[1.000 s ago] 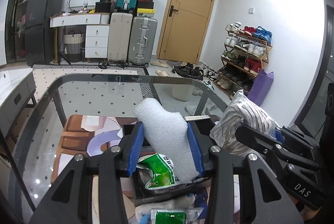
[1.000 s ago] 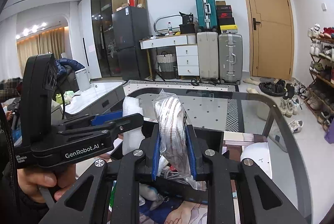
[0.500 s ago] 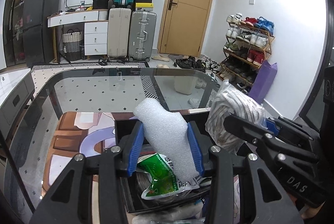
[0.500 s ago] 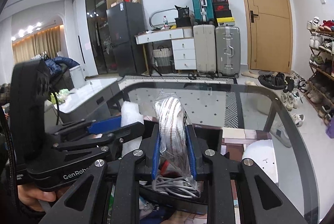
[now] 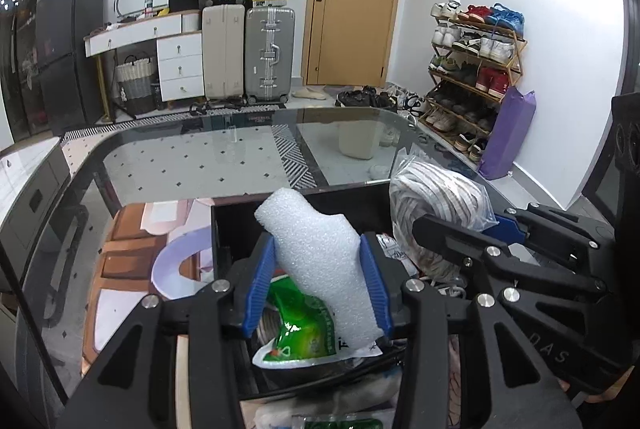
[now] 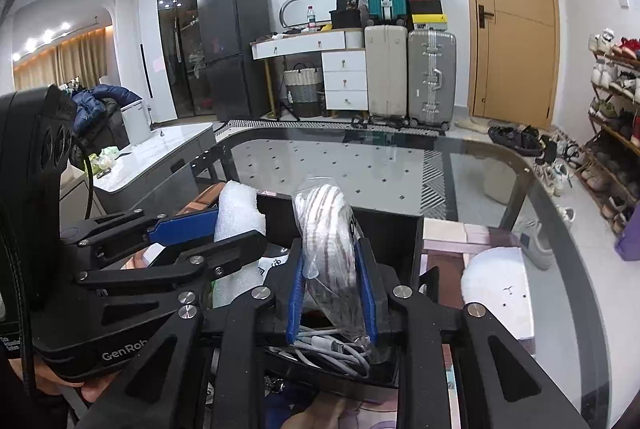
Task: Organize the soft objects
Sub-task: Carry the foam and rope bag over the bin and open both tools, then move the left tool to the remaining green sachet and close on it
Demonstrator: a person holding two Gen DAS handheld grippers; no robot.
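Observation:
My left gripper [image 5: 318,283] is shut on a white foam piece [image 5: 316,253] and holds it over a black box [image 5: 228,229] on the glass table. My right gripper [image 6: 332,285] is shut on a clear bag of striped cloth [image 6: 328,229] over the same black box [image 6: 400,229]. The bagged cloth [image 5: 436,205] and right gripper [image 5: 520,269] show at the right of the left wrist view. The foam [image 6: 238,213] and left gripper [image 6: 192,233] show at the left of the right wrist view. A green packet [image 5: 304,333] and white cables [image 6: 340,345] lie in the box.
The glass table [image 5: 180,157] has a dark rim. A white rounded pad [image 6: 500,289] lies right of the box. Suitcases [image 5: 248,53], a door and a shoe rack [image 5: 472,69] stand at the back of the room.
Both grippers have come lower and forward over the black box, still holding the foam and the bagged cloth. More of the box inside shows now.

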